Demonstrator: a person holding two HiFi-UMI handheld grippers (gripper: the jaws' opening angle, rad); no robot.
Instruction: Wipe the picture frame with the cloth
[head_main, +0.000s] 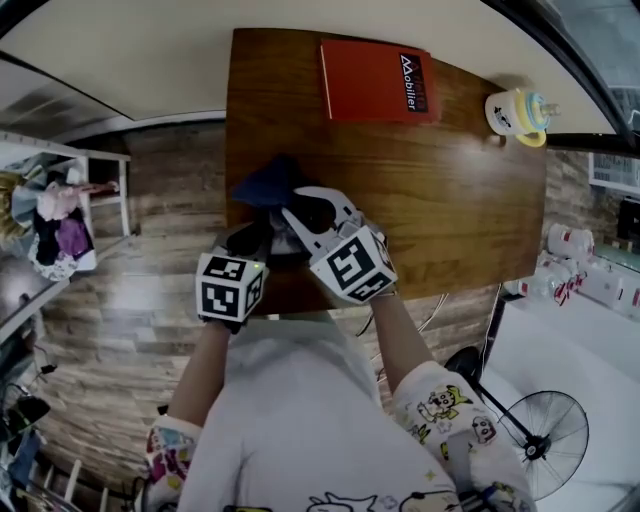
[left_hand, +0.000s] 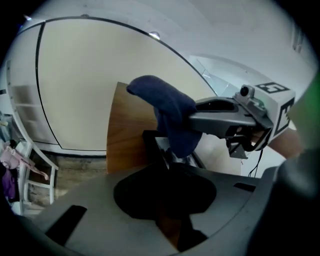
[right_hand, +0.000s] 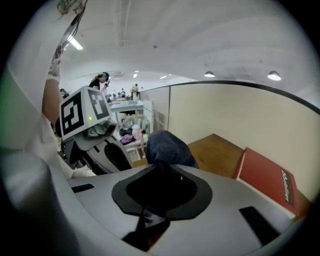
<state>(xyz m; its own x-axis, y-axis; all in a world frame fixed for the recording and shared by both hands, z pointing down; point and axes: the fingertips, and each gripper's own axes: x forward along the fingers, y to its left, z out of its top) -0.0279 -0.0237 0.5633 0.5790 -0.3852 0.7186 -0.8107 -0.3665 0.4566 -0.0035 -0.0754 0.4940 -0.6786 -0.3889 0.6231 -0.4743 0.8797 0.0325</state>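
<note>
At the front left of the wooden table (head_main: 440, 200), both grippers meet. My left gripper (head_main: 262, 240) is shut on a small black picture frame (head_main: 287, 240); in the left gripper view the frame (left_hand: 159, 145) rises tilted out of the jaws. My right gripper (head_main: 300, 207) is shut on a dark blue cloth (head_main: 268, 185). The cloth (left_hand: 170, 115) hangs bunched from its fingers (left_hand: 215, 119) and lies against the frame's upper face. In the right gripper view the cloth (right_hand: 167, 146) bulges above the jaws, with the left gripper (right_hand: 107, 152) just to the left.
A red book (head_main: 378, 80) lies at the table's far edge, and a white and yellow cup (head_main: 517, 113) stands at the far right corner. A shelf with clothes (head_main: 60, 220) stands to the left, a fan (head_main: 545, 440) on the floor at the right.
</note>
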